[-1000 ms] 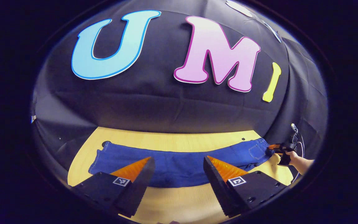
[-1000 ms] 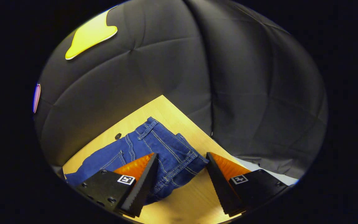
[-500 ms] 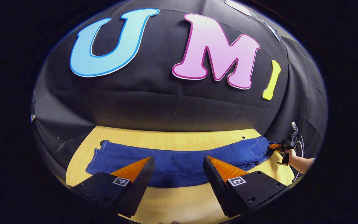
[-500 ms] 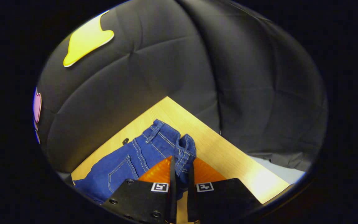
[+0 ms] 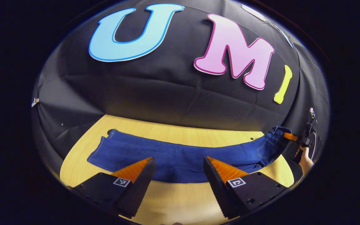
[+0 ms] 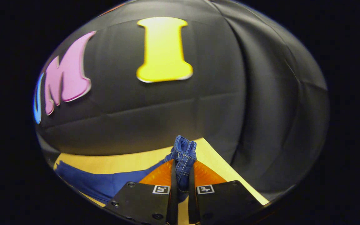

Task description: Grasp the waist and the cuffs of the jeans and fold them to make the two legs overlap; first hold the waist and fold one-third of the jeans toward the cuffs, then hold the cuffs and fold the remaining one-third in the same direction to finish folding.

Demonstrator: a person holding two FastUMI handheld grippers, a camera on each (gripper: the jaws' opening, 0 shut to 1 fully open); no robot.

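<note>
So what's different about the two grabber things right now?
The right gripper is shut, both fingers pinching the waist of the jeans; the left gripper is wide open and holds nothing. The right gripper has the waist bunched and raised off the table; the left gripper hovers near the middle of the jeans, which lie flat there. Both are two-finger grippers held by a person.

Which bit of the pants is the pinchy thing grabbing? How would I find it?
Start at the pale wooden table, where long blue denim jeans lie stretched across it. Follow them to the far right end, the waist, lifted off the wood. It is the bunched, stitched edge pinched in the right gripper, while the left gripper hovers open near the middle.
</note>
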